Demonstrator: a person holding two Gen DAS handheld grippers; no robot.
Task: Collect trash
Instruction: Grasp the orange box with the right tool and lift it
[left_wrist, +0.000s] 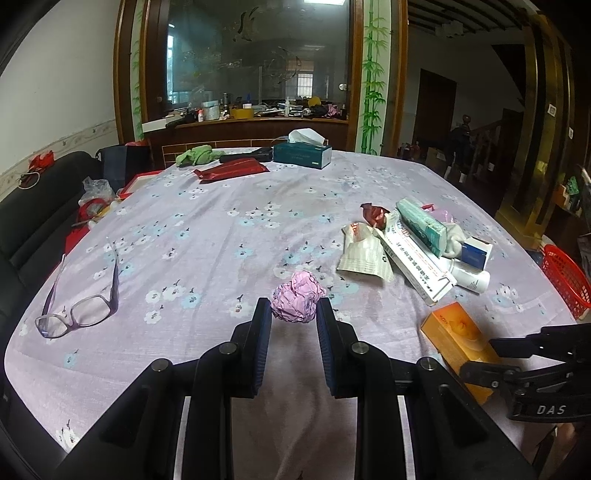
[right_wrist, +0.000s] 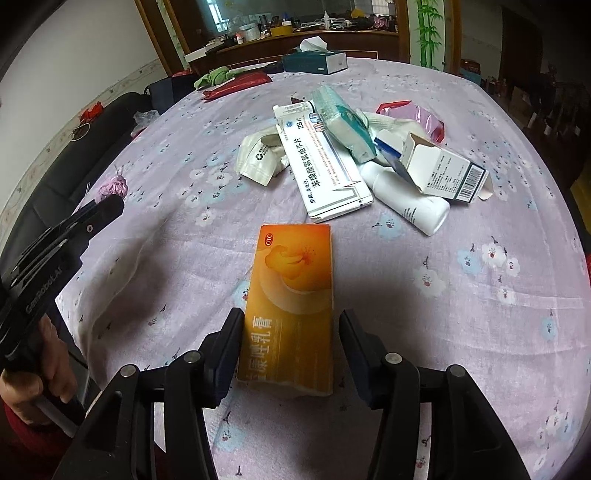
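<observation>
Nearest in the right wrist view, the right gripper (right_wrist: 291, 343) is seen with its fingers spread wide around the near end of an orange ointment box (right_wrist: 291, 302). The box lies flat on the counter (right_wrist: 461, 295), which is draped in a lilac flowered cloth. The left finger (right_wrist: 229, 350) is touching or almost touching the box's edge; the right finger is kept clear of it by a gap. Nothing is gripped.

In the left wrist view, the left gripper (left_wrist: 293, 328) is held low over the cloth, its fingers moderately apart. A crumpled pink paper ball (left_wrist: 298, 296) sits just past the fingertips, roughly centred on the gap and not clamped. A hand (right_wrist: 35, 384) is seen on that gripper's handle at the left edge of the right wrist view.

To the left, a pair of glasses (left_wrist: 79, 308) is laid open on the cloth. Farther out on the right, a pile is made up of a long white medicine carton (right_wrist: 323, 166), a crumpled white wrapper (right_wrist: 260, 157), a teal tissue pack (right_wrist: 343, 125), a white bottle (right_wrist: 410, 201) and an opened small carton (right_wrist: 441, 170). A red basket (left_wrist: 567, 278) is glimpsed off the counter's right edge. At the far end, a red pouch (left_wrist: 231, 170), a green cloth (left_wrist: 195, 154) and a tissue box (left_wrist: 303, 153) are lined up.
</observation>
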